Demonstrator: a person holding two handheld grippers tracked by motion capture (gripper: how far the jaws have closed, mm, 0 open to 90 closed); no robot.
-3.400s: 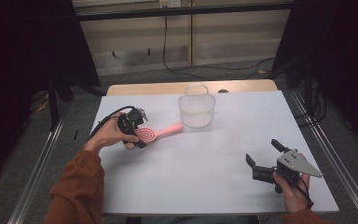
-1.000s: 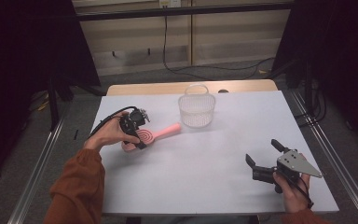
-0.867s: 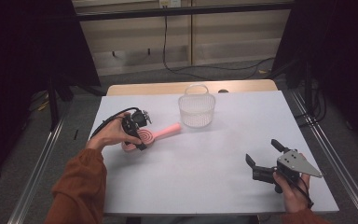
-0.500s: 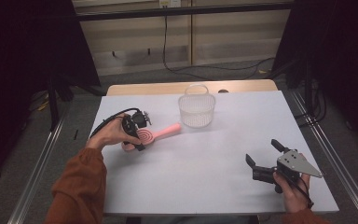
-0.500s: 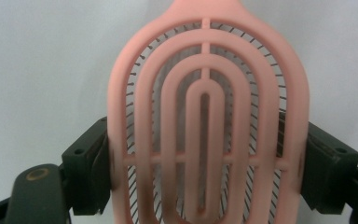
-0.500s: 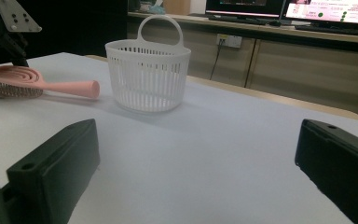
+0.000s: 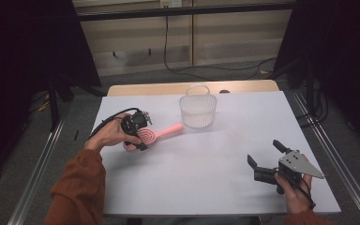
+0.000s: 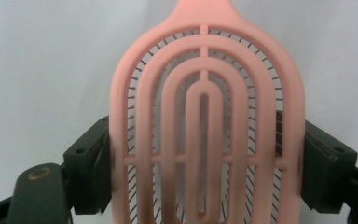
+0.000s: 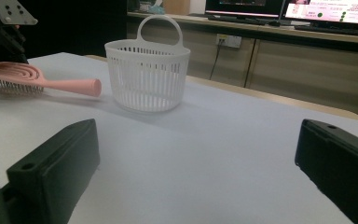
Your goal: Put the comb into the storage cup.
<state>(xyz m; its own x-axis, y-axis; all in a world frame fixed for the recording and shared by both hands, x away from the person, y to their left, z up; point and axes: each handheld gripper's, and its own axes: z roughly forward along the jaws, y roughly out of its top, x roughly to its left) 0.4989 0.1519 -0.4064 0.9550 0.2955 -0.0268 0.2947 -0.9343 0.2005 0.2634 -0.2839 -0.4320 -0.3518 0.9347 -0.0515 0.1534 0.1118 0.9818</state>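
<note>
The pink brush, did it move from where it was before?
No. The pink brush lies in the same spot, its handle tip just left of the white basket.

Ahead of the left gripper (image 7: pixel 136 136), past the brush (image 7: pixel 157 135) handle, the basket (image 7: pixel 197 110) stands near, apparently just clear of the handle's tip. Between the right gripper (image 7: pixel 263 157) and both lies bare table (image 7: pixel 206 164), an open path.
</note>
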